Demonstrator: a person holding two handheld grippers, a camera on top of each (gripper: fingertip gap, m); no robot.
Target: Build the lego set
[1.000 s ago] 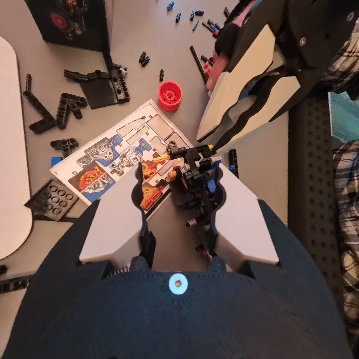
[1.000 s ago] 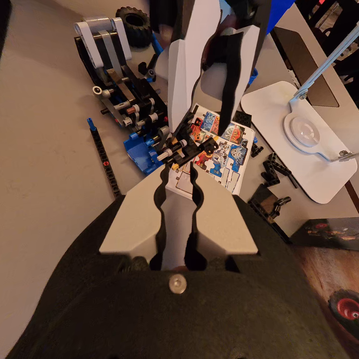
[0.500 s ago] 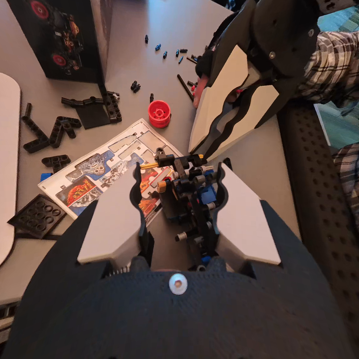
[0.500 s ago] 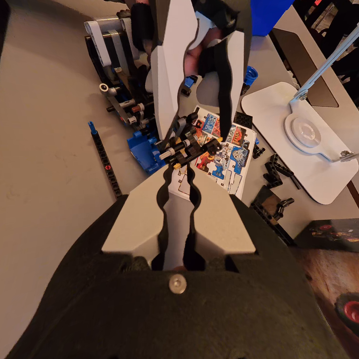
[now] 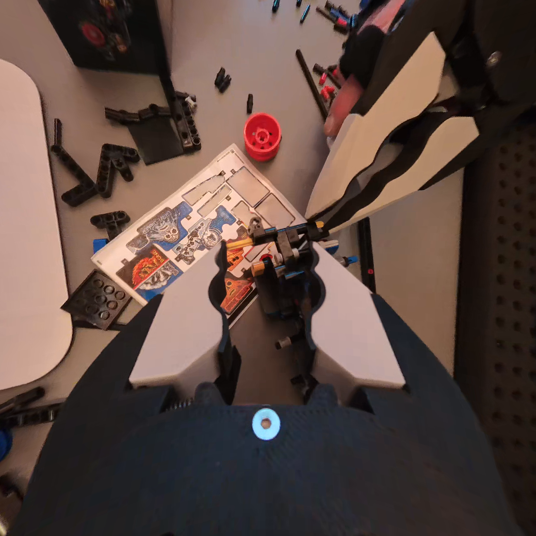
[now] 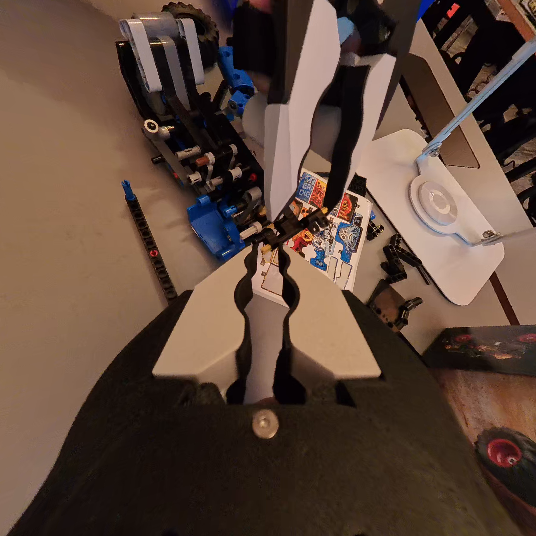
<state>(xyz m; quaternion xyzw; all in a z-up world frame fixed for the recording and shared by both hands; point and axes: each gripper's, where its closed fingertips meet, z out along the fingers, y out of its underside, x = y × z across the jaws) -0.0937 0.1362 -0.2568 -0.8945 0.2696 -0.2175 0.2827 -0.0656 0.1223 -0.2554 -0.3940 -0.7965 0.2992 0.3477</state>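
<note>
yellow axle being worked into the chassis end

the step in hand looks like fitting a small black connector subassembly (image 5: 285, 237) with a yellow axle (image 5: 239, 244) onto the front of the lego chassis (image 6: 200, 162), which lies on the grey table (image 6: 58, 203) beside the sticker sheet (image 5: 185, 232).

the right gripper (image 6: 268, 251) reaches in from the near side, its jaws drawn to a narrow gap, tips at the yellow axle's end; whether it truly pinches the axle i cannot tell.

the left gripper (image 5: 266, 255) comes down steeply from above, jaws standing wide apart, straddling the chassis end, with the right-hand finger against the black parts and the other finger clear of them.

next, i judge, the axle needs a straight push along its own line while the chassis is kept from sliding. any skew may jam it or pop the connector loose.

a red wheel hub (image 5: 262, 136) and loose black beams (image 5: 95, 174) wait nearby.
</note>
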